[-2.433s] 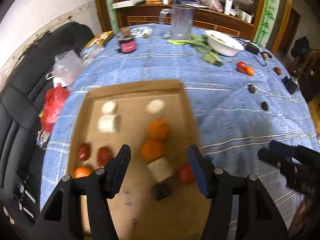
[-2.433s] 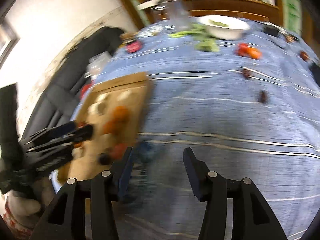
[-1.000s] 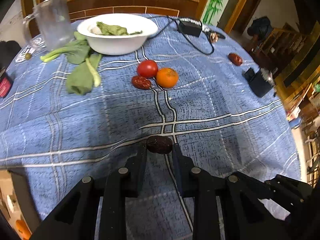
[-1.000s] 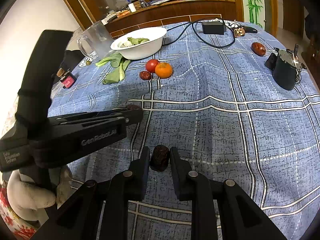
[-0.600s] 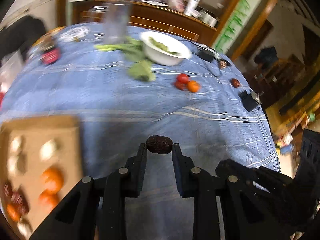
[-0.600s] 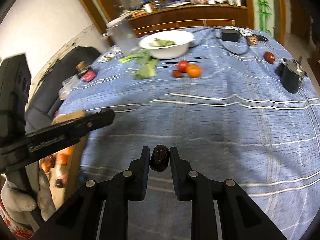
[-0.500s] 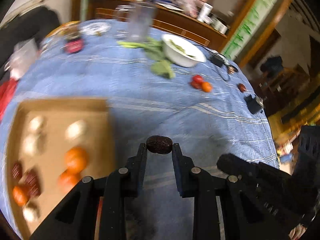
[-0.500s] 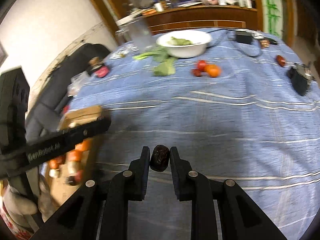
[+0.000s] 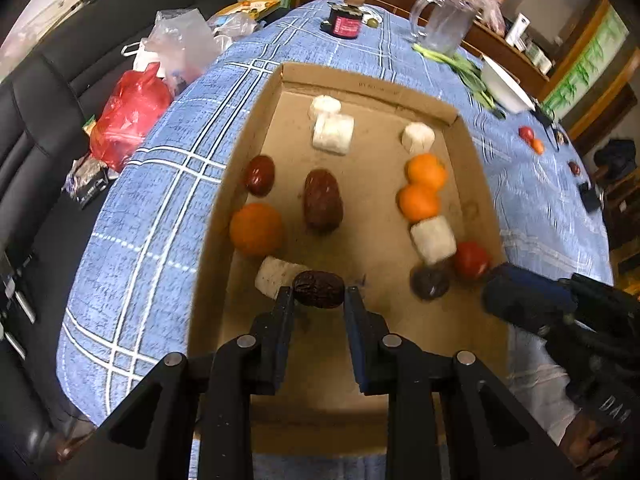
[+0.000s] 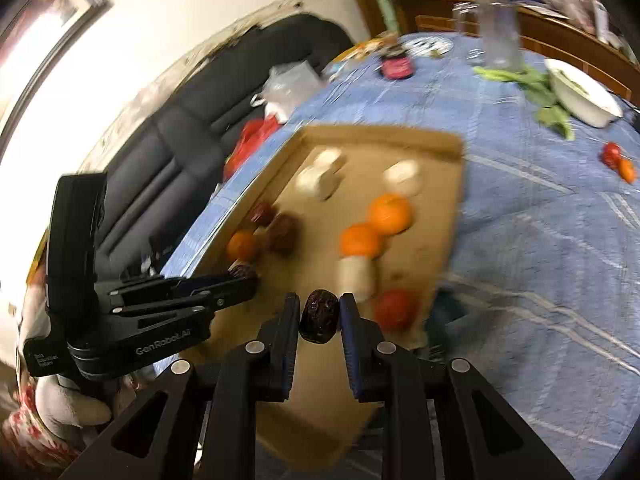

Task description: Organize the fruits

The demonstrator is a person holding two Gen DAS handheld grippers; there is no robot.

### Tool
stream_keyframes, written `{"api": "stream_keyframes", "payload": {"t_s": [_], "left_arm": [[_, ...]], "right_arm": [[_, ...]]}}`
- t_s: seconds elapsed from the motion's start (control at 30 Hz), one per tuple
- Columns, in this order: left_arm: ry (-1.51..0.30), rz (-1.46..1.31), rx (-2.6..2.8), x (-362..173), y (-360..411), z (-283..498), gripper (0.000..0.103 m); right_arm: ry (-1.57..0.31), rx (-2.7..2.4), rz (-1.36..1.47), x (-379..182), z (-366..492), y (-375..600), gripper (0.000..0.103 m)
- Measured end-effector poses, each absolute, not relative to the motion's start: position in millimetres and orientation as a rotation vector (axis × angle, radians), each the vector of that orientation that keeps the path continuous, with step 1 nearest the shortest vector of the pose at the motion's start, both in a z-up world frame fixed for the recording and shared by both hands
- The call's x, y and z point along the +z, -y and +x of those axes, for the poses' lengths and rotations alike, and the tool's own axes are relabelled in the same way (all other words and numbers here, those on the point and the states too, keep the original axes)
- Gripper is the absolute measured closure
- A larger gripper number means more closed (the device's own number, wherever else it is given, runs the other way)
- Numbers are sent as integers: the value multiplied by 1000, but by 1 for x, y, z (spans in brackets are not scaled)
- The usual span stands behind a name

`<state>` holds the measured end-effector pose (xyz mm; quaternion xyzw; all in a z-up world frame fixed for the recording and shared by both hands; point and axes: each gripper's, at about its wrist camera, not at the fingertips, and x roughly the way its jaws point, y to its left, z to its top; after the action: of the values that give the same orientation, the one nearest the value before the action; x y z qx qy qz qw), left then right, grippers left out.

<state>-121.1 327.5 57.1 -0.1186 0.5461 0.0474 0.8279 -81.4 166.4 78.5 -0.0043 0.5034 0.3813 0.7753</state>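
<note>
My left gripper is shut on a dark wrinkled date and hangs over the near half of the cardboard tray. In the tray lie oranges, red dates, white chunks, a tomato and a dark fruit. My right gripper is shut on a second dark date above the tray's near right part. The left gripper shows at the left of the right wrist view, and the right gripper shows as a dark shape at the tray's right edge.
The tray sits on a round table with a blue checked cloth. A black sofa with red and clear bags stands to the left. Farther back are a white bowl, greens, a glass jug, a jar, and a tomato with an orange.
Both grippers, each still holding a date, have swept from over the bare cloth to over the cardboard tray. The bowl and loose fruit now lie far off to the right.
</note>
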Motion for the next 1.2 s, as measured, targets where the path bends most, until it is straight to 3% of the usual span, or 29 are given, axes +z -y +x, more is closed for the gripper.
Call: {"api": "stream_keyframes", "payload": {"t_s": [0.3, 0.33, 0.43, 0.53, 0.67, 0.93, 1.0, 1.13, 1.2], "left_arm": [[-1130, -105, 51, 55, -305, -123, 77], [-1126, -114, 40, 56, -306, -123, 74], [-1113, -139, 26, 56, -310, -125, 50], [-1114, -183, 16, 57, -316, -125, 49], [-1097, -240, 28, 65, -319, -129, 49], [-946, -204, 164, 117, -298, -158, 49], [-880, -176, 238, 137, -287, -169, 43], [-660, -81, 440, 183, -257, -203, 6], [-549, -58, 507, 205, -243, -221, 0]], "right_arm": [[-1165, 792, -130, 41, -108, -190, 80], [-1170, 786, -134, 39, -105, -191, 80], [-1182, 767, -136, 33, -108, -194, 80], [-1186, 763, -145, 34, -110, -196, 79], [-1150, 758, -155, 46, -116, -191, 65], [-1042, 751, -116, 83, -115, -156, 58], [-1021, 756, -106, 92, -117, -144, 57], [-963, 773, -93, 111, -127, -120, 49], [-932, 781, -95, 120, -132, -112, 49]]}}
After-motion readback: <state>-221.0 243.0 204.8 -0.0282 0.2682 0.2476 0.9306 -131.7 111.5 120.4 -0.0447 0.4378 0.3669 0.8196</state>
